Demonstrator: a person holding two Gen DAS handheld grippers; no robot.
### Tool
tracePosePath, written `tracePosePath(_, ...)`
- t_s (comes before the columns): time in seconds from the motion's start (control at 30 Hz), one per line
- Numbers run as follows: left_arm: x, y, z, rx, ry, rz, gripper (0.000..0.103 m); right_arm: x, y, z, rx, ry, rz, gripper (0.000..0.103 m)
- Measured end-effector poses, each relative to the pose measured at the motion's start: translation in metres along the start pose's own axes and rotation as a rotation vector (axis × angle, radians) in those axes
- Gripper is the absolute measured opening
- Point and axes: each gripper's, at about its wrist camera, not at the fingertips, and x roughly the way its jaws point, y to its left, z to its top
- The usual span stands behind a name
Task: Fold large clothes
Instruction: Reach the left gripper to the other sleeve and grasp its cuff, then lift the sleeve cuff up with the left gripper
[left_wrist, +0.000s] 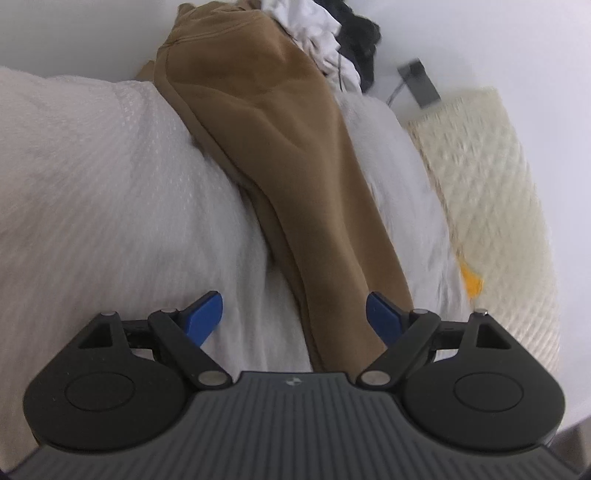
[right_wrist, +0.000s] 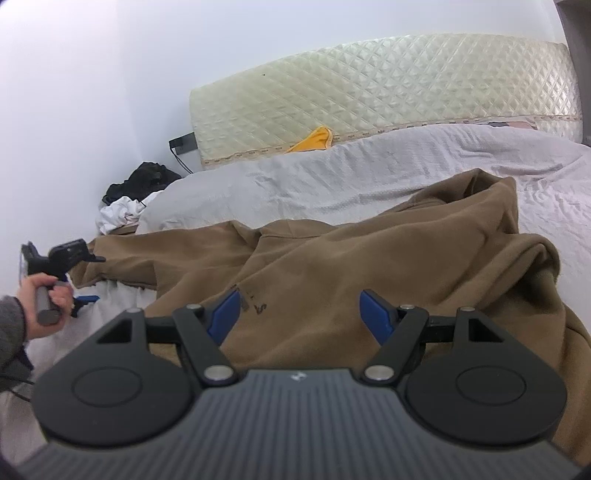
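My left fingers (left_wrist: 293, 314) and right fingers (right_wrist: 299, 314) are apart and empty over the brown top (right_wrist: 332, 258), low in each frame, ready to pinch it for folding on the bed (right_wrist: 332, 173).

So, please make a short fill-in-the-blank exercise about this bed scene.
1. The large garment on the white bedsheet has the colour ____.
2. The right tool has its jaws ____, gripping nothing.
3. The small cloth beside the quilted mattress has the colour ____.

Missing words: brown; open; yellow
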Motion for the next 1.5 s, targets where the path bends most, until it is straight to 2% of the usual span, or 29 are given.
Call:
tracePosePath(0.13,0.031,0.025,0.032,-0.183,-0.039,-0.08,0.088,0.012,-0.007,0.003,0.058,0.022,-0.012,0.073)
tracePosePath(0.2,0.042,0.029,0.048,-0.207,-0.058,-0.1,0.088,0.022,-0.012,0.002,0.077,0.051,-0.031,0.073)
tracePosePath(0.27,0.052,0.03,0.061,-0.215,-0.077,-0.101,0.088,0.031,-0.013,0.0,0.044,0.066,-0.074,0.074)
tracePosePath(0.4,0.07,0.031,0.084,-0.261,-0.136,-0.082,0.087,0.045,-0.014,0.002,0.033,0.073,-0.124,0.074)
tracePosePath(0.57,0.097,0.016,0.105,-0.215,-0.202,0.025,0.087,0.059,-0.021,-0.002,0.041,0.116,-0.188,0.075)
tracePosePath(0.67,0.107,0.0,0.11,-0.138,-0.228,0.117,0.086,0.06,-0.027,-0.003,0.092,0.119,-0.185,0.075)
tracePosePath(0.73,0.111,-0.008,0.11,-0.103,-0.243,0.185,0.076,0.061,-0.027,-0.002,0.087,0.124,-0.183,0.075)
tracePosePath(0.77,0.113,-0.012,0.11,-0.077,-0.246,0.231,0.062,0.062,-0.026,-0.002,0.082,0.127,-0.184,0.076)
tracePosePath(0.8,0.116,-0.018,0.11,-0.036,-0.24,0.277,0.053,0.063,-0.026,-0.001,0.079,0.13,-0.184,0.076)
tracePosePath(0.83,0.117,-0.026,0.11,0.014,-0.23,0.302,0.047,0.062,-0.027,-0.001,0.08,0.13,-0.18,0.076)
tracePosePath(0.87,0.116,-0.03,0.111,0.048,-0.221,0.299,0.037,0.062,-0.028,-0.002,0.082,0.132,-0.176,0.076)
tracePosePath(1.0,0.1,-0.055,0.111,0.14,-0.203,0.339,0.017,0.06,-0.032,0.002,0.099,0.141,-0.157,0.076)
tracePosePath(1.1,0.078,-0.091,0.105,0.229,-0.235,0.356,0.015,0.059,-0.037,0.004,0.117,0.151,-0.137,0.076)
tracePosePath(1.27,0.033,-0.181,0.08,0.515,-0.299,0.315,0.015,0.051,-0.048,0.007,0.156,0.157,-0.105,0.075)
tracePosePath(1.5,-0.026,-0.3,0.014,0.738,-0.342,0.236,0.015,0.015,-0.058,0.013,0.176,0.087,-0.073,0.074)
